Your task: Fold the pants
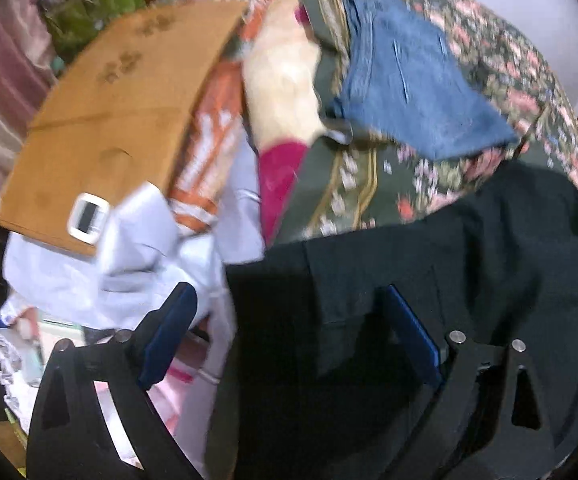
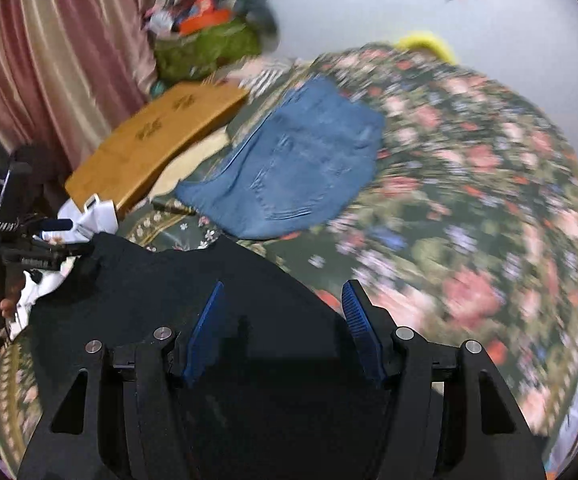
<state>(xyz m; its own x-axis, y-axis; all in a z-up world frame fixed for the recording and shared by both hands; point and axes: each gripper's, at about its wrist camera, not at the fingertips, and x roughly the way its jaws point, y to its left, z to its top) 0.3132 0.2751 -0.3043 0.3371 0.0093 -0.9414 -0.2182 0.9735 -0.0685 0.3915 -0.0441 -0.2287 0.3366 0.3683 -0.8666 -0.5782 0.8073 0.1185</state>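
Note:
Black pants (image 1: 449, 272) lie flat on a floral bedspread (image 1: 501, 72). In the right wrist view they (image 2: 193, 276) fill the lower left. My left gripper (image 1: 289, 300) is open, its fingers straddling the pants' left edge, nothing held. My right gripper (image 2: 283, 300) is open just above the pants near their right edge, empty. The left gripper also shows in the right wrist view (image 2: 29, 248), held by a hand at the pants' far left corner.
Folded blue jeans (image 2: 297, 160) lie on the floral bedspread (image 2: 469, 184) beyond the pants. A cardboard box (image 1: 121, 120) with a white device (image 1: 87, 218), pale clothes (image 1: 137, 272) and a green bag (image 2: 205, 48) sit to the left. Pink curtains (image 2: 49, 60) hang behind.

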